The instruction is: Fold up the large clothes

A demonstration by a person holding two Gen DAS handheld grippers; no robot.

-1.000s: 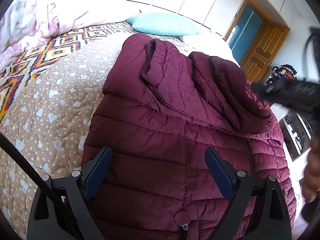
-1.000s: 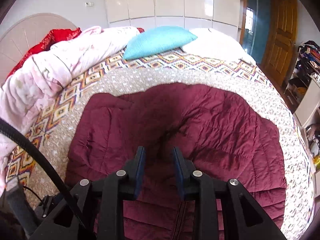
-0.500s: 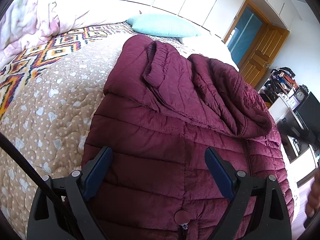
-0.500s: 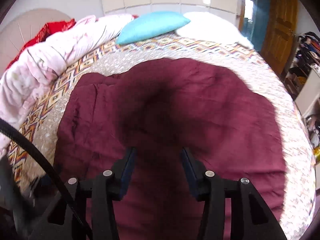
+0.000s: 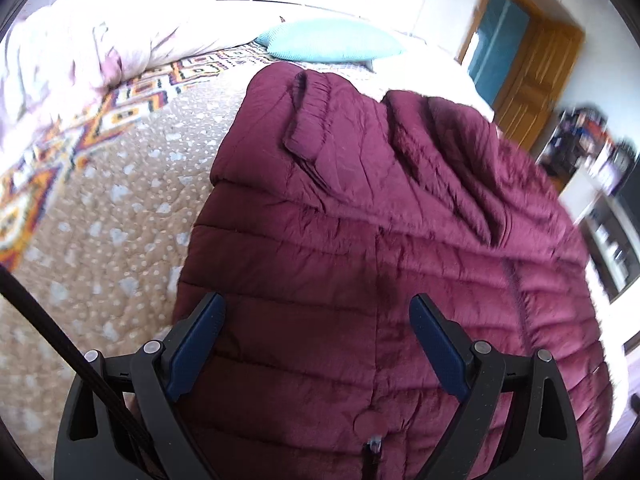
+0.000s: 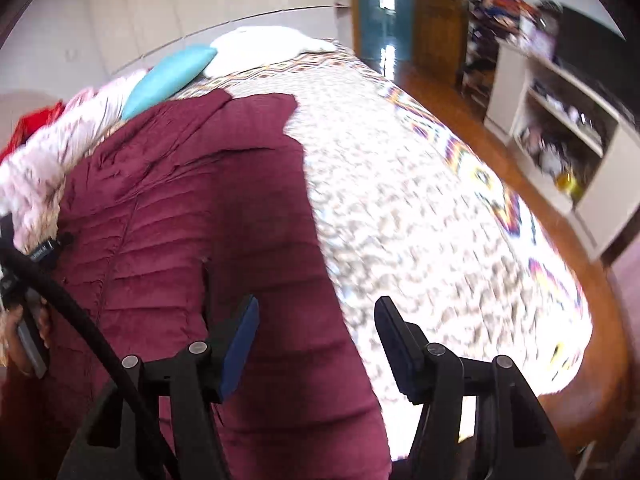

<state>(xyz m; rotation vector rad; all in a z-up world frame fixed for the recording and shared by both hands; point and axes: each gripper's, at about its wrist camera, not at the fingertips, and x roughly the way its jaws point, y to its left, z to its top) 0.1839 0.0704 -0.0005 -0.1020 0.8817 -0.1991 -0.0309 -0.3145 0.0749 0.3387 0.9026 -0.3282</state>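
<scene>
Currently your left tool [image 5: 316,340] hangs over the lower front of a dark burgundy quilted puffer jacket [image 5: 360,216], its two blue-padded fingers [image 5: 196,340] spread wide with nothing pinched between them; only jacket fabric lies below the gap. The jacket is spread on a bed covered by a beige quilted bedspread with pale dots and a bright geometric border [image 5: 100,208]. In the left wrist view a sleeve with a gathered cuff [image 5: 312,128] is folded across the jacket's upper part, and bunched fabric lies to its right. A round snap flap and a zipper pull [image 5: 374,444] sit at the bottom edge of that view, between the tool's arms. Your right tool [image 6: 316,336] is also spread, and its jaws have just been opening; nothing is gripped between them. Its left finger [image 6: 240,344] lies over the jacket's right edge, while its right finger stands over bare bedspread, so the jacket's border runs through the gap. In the right wrist view the jacket fills the left half and the bedspread [image 6: 420,220] the right, with much motion blur. At the far end of the bed lie a turquoise pillow [image 5: 332,40], a white pillow [image 6: 264,44] beside it, and a crumpled pale pink floral duvet [image 5: 80,48]. A wooden door [image 5: 532,80] and white open shelves holding assorted small things [image 6: 560,132] stand beyond the bed. At the left edge of the right wrist view, your hand [image 6: 24,332] grips the other handle.
</scene>
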